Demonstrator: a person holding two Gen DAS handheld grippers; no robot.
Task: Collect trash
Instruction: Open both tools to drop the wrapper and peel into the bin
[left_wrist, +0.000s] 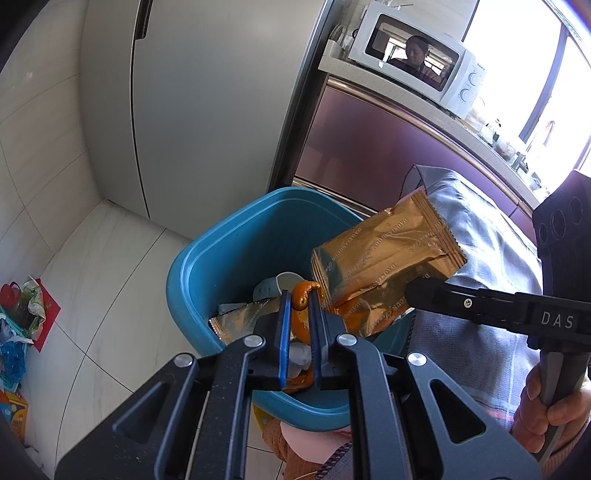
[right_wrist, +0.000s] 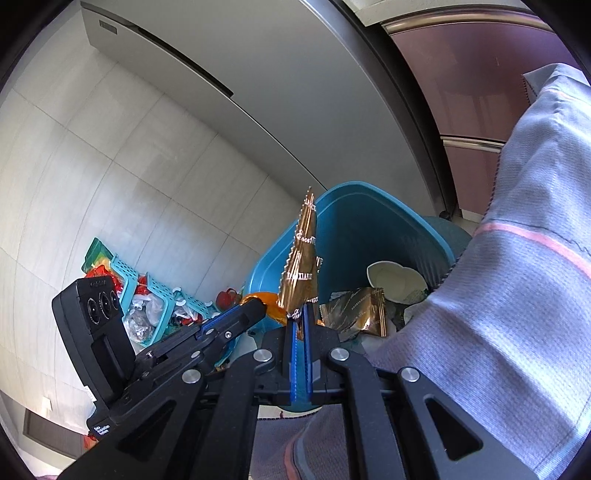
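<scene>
A blue trash bin (left_wrist: 207, 266) stands on the floor and holds a gold wrapper (left_wrist: 240, 319), a white cup (left_wrist: 286, 280) and other scraps. My left gripper (left_wrist: 300, 299) is shut on an orange peel (left_wrist: 304, 291) and holds it over the bin. My right gripper (right_wrist: 300, 314) is shut on a gold snack wrapper (right_wrist: 301, 269), held edge-on above the bin (right_wrist: 369, 218). In the left wrist view that wrapper (left_wrist: 384, 258) hangs over the bin's right rim from the right gripper's fingers (left_wrist: 436, 295).
A grey fridge (left_wrist: 207, 103) stands behind the bin, with purple cabinets (left_wrist: 369, 147) and a microwave (left_wrist: 417, 55) to its right. A grey cloth (left_wrist: 480, 266) drapes beside the bin. Baskets and bags of clutter (right_wrist: 147, 306) lie on the tiled floor at left.
</scene>
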